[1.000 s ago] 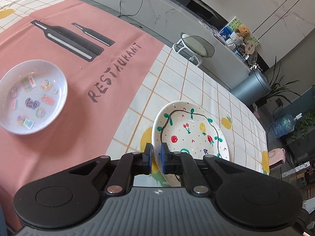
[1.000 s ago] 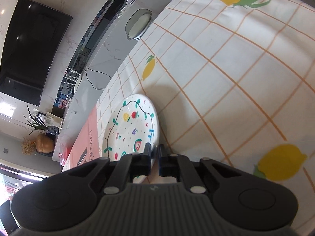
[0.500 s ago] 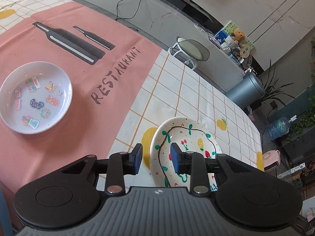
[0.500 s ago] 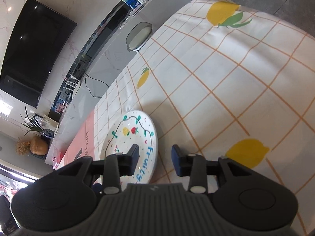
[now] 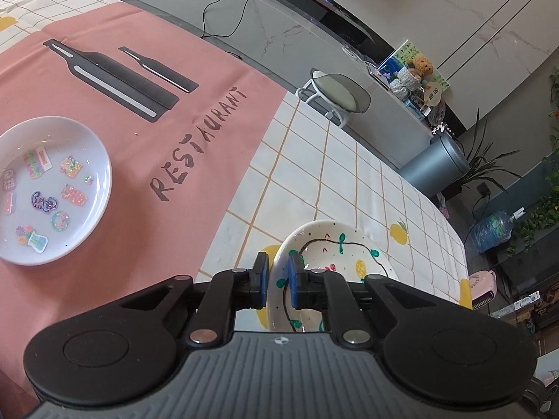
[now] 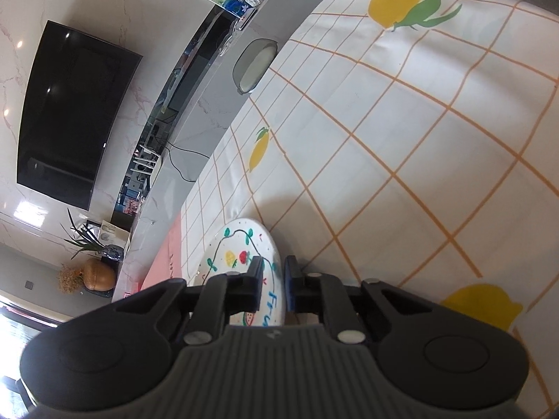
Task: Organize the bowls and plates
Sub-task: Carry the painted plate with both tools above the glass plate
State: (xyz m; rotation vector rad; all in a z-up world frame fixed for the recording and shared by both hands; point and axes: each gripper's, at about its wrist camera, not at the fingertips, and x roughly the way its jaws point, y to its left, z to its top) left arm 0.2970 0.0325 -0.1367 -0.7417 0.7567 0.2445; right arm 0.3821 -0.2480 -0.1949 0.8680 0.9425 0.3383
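Note:
A white plate painted with fruit and a black vine line [image 5: 335, 255] lies on the checked tablecloth. My left gripper [image 5: 277, 281] is shut on its left rim, one finger on each side of the rim. The same plate shows in the right wrist view [image 6: 241, 262], where my right gripper [image 6: 273, 284] is shut on its right rim. A second white plate with glittery stickers [image 5: 45, 188] lies on the pink cloth, far left of my left gripper.
A pink RESTAURANT cloth [image 5: 146, 111] covers the left part of the table. The lemon-print checked cloth [image 6: 401, 146] covers the right part. A grey stool [image 5: 340, 92] stands beyond the far table edge, near a low cabinet.
Both grippers opened half a second ago and have since closed again on opposite rims of the fruit plate. Both views now sit lower and closer over the plate.

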